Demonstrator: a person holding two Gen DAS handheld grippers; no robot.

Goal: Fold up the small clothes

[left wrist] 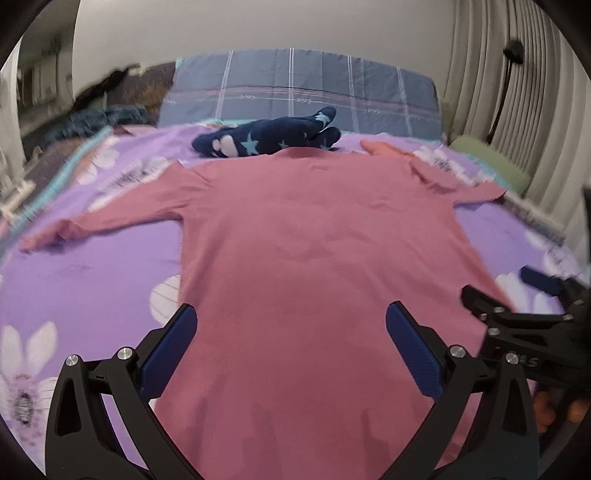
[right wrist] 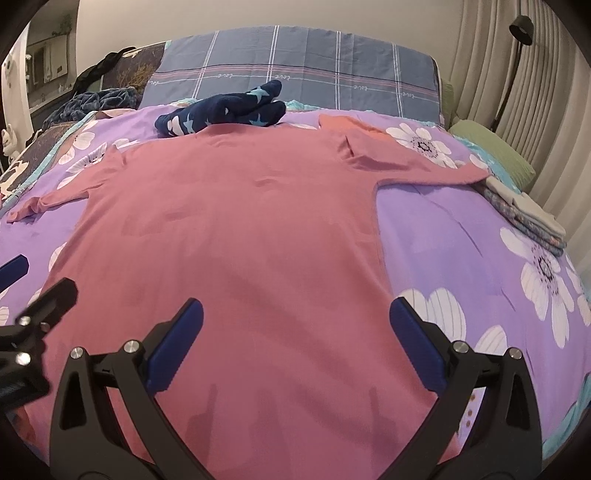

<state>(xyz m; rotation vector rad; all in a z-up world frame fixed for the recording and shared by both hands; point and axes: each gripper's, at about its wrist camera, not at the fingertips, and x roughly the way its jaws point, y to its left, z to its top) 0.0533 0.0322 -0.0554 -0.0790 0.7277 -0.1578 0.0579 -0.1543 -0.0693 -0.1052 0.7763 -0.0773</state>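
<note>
The pink shirt [right wrist: 236,221] lies flat on my bed [right wrist: 443,229], sleeves spread, hem nearest me. My left tool [left wrist: 291,347] and right tool [right wrist: 295,343] hover over the hem side by side, both spread wide, gripping nothing. Starry socks [right wrist: 221,109] rest at the collar, near the pillow [right wrist: 295,70].

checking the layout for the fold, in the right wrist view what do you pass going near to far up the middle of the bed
open right gripper → spread pink long-sleeved shirt → navy star-patterned socks → grey-blue plaid pillow → beige wall
</note>
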